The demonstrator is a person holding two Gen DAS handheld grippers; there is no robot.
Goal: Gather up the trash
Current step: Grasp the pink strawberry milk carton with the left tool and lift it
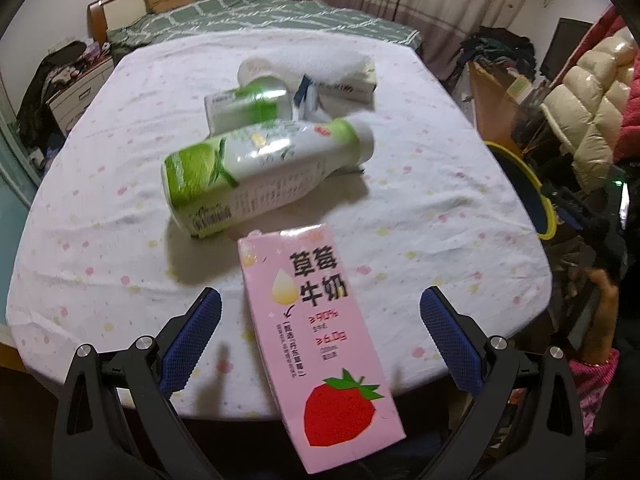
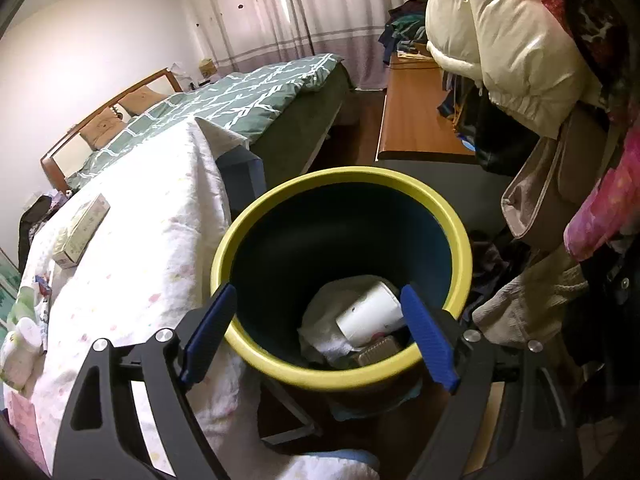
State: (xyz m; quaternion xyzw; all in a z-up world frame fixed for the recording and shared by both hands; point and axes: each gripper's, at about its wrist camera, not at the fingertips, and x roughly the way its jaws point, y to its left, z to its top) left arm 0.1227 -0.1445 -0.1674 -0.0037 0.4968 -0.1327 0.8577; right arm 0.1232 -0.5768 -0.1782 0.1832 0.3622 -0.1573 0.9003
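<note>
Between the spread pads of my empty left tool (image 1: 320,312), the pink carton (image 1: 316,344) lies lengthwise on the bench (image 1: 100,216), while my right tool (image 2: 318,300) gapes empty over the bin (image 2: 448,216).

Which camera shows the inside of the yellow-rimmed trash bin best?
The right wrist view: it looks down into the trash bin, where a white cup lies. The left wrist view catches only a slice of its rim beside the table.
</note>
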